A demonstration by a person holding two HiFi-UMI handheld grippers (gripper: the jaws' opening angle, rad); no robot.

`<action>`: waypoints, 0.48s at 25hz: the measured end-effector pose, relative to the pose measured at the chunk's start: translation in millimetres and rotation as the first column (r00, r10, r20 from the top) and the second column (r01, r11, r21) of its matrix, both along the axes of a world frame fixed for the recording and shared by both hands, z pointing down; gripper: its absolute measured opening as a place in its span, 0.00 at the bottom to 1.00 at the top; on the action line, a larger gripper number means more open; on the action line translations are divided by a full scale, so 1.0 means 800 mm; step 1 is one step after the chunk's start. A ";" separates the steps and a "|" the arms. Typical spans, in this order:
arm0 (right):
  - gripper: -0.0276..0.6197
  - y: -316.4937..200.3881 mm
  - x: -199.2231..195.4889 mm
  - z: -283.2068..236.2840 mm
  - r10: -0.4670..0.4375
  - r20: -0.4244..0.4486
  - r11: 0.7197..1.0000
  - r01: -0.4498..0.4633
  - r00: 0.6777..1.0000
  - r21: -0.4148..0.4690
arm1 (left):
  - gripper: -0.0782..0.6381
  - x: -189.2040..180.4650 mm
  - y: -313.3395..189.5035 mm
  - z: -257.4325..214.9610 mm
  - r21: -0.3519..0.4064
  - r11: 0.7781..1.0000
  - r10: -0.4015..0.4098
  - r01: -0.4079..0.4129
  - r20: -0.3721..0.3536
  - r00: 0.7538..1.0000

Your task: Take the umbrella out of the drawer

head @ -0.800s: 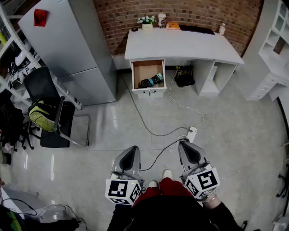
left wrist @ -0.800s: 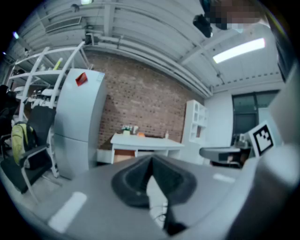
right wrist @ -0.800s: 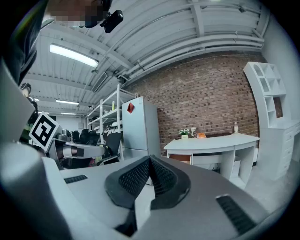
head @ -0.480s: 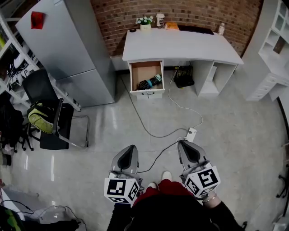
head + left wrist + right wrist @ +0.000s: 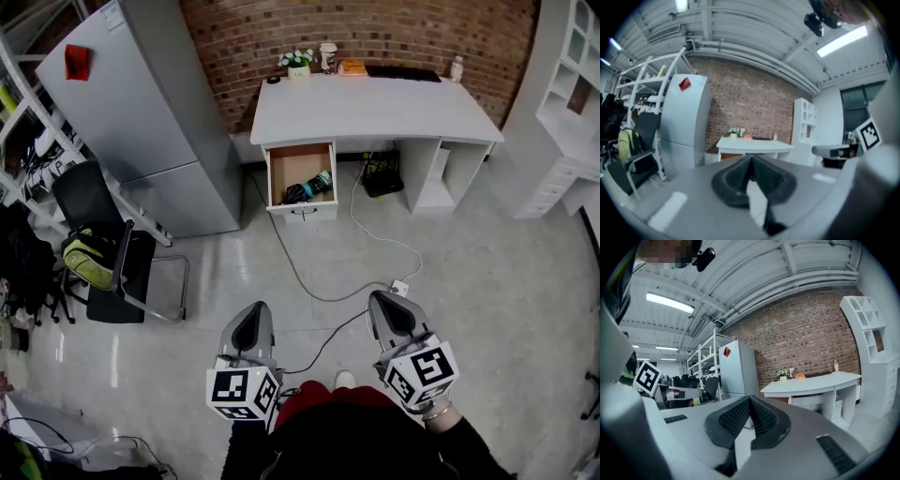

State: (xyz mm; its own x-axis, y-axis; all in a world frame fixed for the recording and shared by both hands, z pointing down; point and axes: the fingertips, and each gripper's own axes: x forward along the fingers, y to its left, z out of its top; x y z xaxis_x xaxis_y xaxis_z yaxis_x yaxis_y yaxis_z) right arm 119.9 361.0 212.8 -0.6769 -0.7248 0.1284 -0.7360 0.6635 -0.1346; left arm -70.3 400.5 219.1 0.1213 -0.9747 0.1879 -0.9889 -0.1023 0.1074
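Observation:
A folded black and teal umbrella [image 5: 309, 187] lies in the open wooden drawer [image 5: 298, 162] under the left end of the white desk [image 5: 375, 108], far across the floor in the head view. My left gripper [image 5: 253, 321] and right gripper [image 5: 387, 309] are held low and near me, well short of the desk. Both are shut with nothing between the jaws. The left gripper view shows the closed left gripper [image 5: 751, 161] with the desk [image 5: 754, 145] small in the distance; the right gripper view shows the closed right gripper [image 5: 750, 401] and the desk [image 5: 811, 383].
A grey fridge [image 5: 141, 122] stands left of the desk. A black chair [image 5: 103, 244] with a yellow-green bag sits at the left. A cable and a power strip [image 5: 398, 287] lie on the tiled floor between me and the desk. White shelving [image 5: 567, 103] is at the right.
The desk and drawer have shifted slightly up and away in the head view. Both grippers stay shut, and the left one has dropped a little lower in the picture.

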 end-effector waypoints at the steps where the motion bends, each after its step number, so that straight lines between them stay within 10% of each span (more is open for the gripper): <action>1: 0.04 -0.001 0.004 0.000 -0.002 0.000 1.000 0.002 1.000 0.005 | 0.11 0.002 -0.002 -0.003 0.008 1.000 -0.007 0.007 0.008 1.000; 12: 0.04 -0.028 0.025 0.001 -0.010 0.001 1.000 0.010 1.000 -0.006 | 0.11 0.031 -0.034 -0.024 0.044 0.999 -0.002 -0.001 0.054 0.999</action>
